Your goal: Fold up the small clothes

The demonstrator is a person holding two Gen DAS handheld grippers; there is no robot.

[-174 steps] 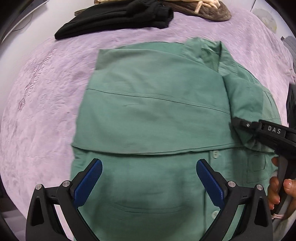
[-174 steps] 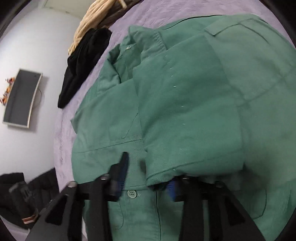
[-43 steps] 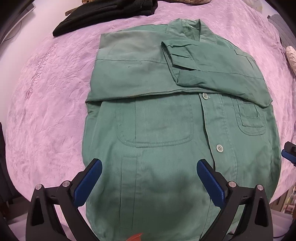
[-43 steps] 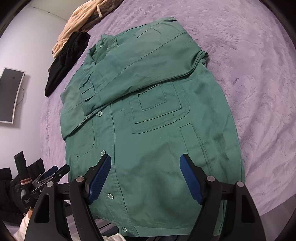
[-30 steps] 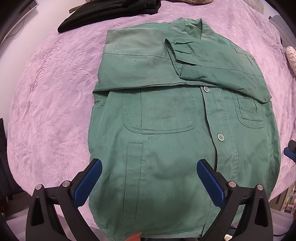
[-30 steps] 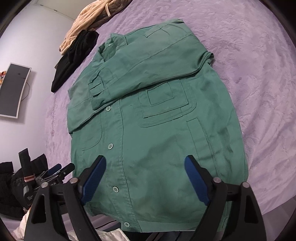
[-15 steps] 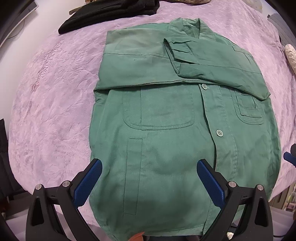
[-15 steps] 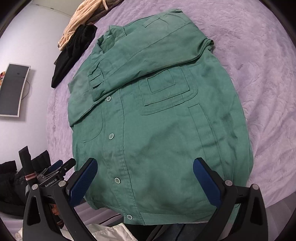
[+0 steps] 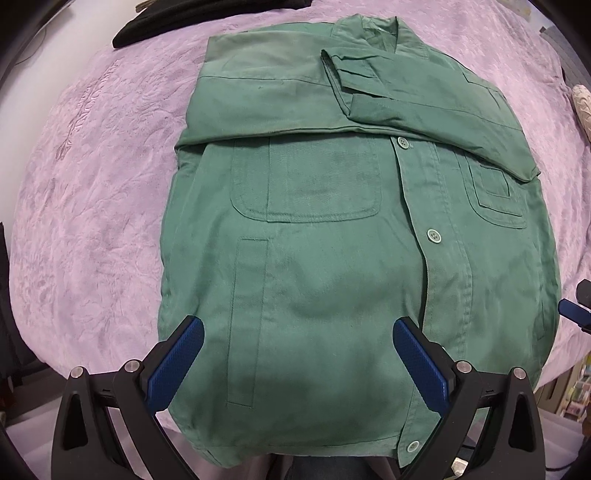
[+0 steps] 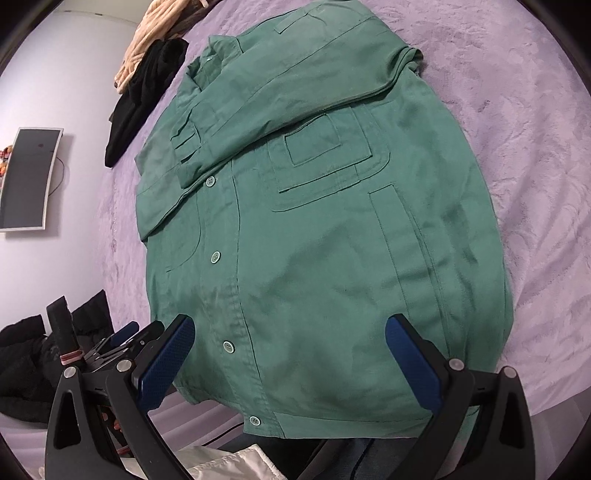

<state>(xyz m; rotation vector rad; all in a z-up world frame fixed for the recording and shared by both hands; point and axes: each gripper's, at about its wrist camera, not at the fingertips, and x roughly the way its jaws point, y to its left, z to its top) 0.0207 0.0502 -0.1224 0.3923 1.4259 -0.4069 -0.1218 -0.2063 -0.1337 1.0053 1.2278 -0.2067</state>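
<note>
**Both grippers open above hem of green shirt, sleeves folded**

Left gripper point(image 9: 297, 354) has its blue-padded fingers point(image 9: 173, 363) spread wide, nothing between them, hovering over the lower left part of the green button-up shirt point(image 9: 332, 266) near the hem. Right gripper point(image 10: 288, 354) is likewise spread apart and empty, over the lower hem on the shirt's other side; its blue pads point(image 10: 413, 363) frame the fabric without gripping it. In the right wrist view the left gripper's tips show at the lower left, just off the shirt edge.

The shirt lies flat, front up and buttoned, on a purple textured bedspread point(image 9: 92, 206). Both sleeves are folded across the chest, one cuff point(image 9: 343, 77) lying on top near the collar point(image 9: 373, 29). Chest pockets and light green buttons point(image 9: 434, 236) visible below the sleeves. Hem reaches the near edge of the bed.

Beyond the collar: a black garment point(image 10: 144, 92) and a beige garment point(image 10: 147, 40) on the bedspread. A monitor point(image 10: 27, 177) is on the wall at left in the right wrist view.
</note>
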